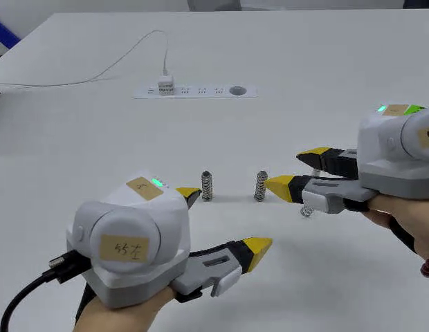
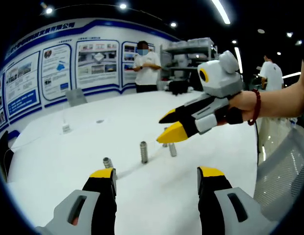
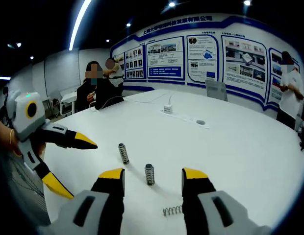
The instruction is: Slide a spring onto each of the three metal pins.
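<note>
Standing upright on the table were the first spring and the second spring, each apparently seated on a pin, so two of three looked done. The loose spring lay on its side just beneath the right gripper, whose jaws were apart and empty. The left gripper was likewise spread, holding nothing. The third pin could not be made out.

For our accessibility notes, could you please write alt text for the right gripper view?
The right gripper, jaws open, frames a loose spring lying on the table, with two upright springs beyond. The left gripper, also open, shows at the left.
</note>
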The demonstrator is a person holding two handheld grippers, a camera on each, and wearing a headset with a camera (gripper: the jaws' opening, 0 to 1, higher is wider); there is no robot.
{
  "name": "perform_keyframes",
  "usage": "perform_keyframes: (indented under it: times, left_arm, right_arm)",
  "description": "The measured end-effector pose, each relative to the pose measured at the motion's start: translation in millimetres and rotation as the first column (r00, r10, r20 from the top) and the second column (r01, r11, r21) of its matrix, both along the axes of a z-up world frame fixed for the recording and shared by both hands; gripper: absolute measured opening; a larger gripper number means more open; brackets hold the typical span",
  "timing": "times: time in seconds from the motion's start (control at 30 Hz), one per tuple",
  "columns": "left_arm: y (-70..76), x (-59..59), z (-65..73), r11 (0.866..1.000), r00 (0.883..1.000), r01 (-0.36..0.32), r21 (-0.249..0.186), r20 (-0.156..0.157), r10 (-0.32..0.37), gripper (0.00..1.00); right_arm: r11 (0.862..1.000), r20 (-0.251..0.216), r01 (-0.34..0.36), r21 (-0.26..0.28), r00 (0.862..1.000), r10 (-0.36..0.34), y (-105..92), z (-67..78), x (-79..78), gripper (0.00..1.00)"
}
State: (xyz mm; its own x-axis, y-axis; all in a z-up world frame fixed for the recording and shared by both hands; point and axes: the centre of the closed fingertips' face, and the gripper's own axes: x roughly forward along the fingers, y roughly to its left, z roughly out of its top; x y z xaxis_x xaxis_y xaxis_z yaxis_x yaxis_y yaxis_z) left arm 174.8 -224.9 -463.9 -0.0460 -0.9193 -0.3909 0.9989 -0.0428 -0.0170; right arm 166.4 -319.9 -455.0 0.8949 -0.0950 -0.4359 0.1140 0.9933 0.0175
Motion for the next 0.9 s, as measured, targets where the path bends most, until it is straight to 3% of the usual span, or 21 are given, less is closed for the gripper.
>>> perform_keyframes:
  times: [0.43, 0.9]
  left_arm:
    - [-37.4, -22.8, -11.3, 0.997, 0.996, 0.081, 0.005, 0.020, -0.081, 0.61]
    - [-79.9, -41.5, -30.9, 0.988, 0.988, 0.151, 0.022, 0.041, -0.152, 0.45]
  right_arm:
    - [0.995, 0.043, 0.094, 0.047, 0.994, -0.096, -9.4, 15.0, -40.3, 0.53]
    - [0.988, 0.066, 0.137, 0.072, 0.988, -0.142, -13.5, 12.0, -77.8, 0.54]
